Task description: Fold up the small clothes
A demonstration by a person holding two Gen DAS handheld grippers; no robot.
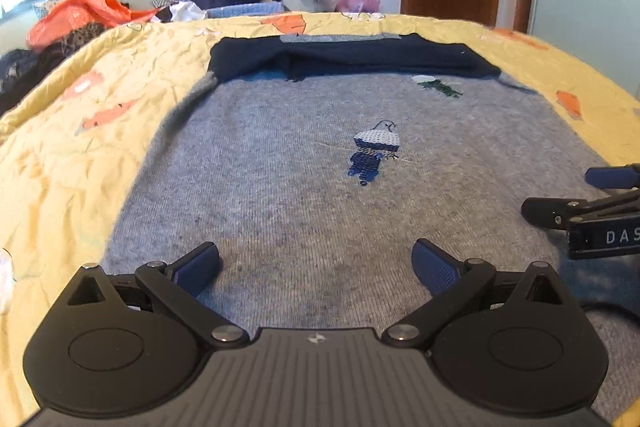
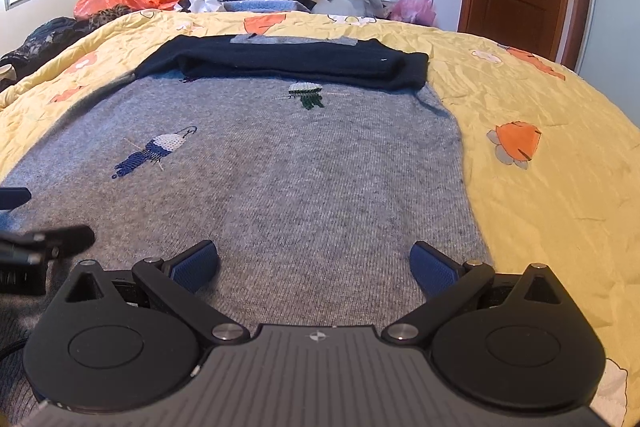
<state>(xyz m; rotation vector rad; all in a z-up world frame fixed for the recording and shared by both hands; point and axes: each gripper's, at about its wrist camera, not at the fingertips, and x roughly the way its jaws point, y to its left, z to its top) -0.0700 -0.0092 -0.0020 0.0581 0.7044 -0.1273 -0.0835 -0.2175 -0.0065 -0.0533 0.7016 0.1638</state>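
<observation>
Both tongs wide open, nothing held

Sweater runs away from me on the bed; left tongs and right tongs hover over its near hem.

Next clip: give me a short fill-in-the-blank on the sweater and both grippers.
1. The grey sweater lies flat on a ____ quilt.
2. Its folded-in sleeves are dark ____.
3. The left gripper and right gripper are both ____.

Missing words: yellow; navy; open
</observation>
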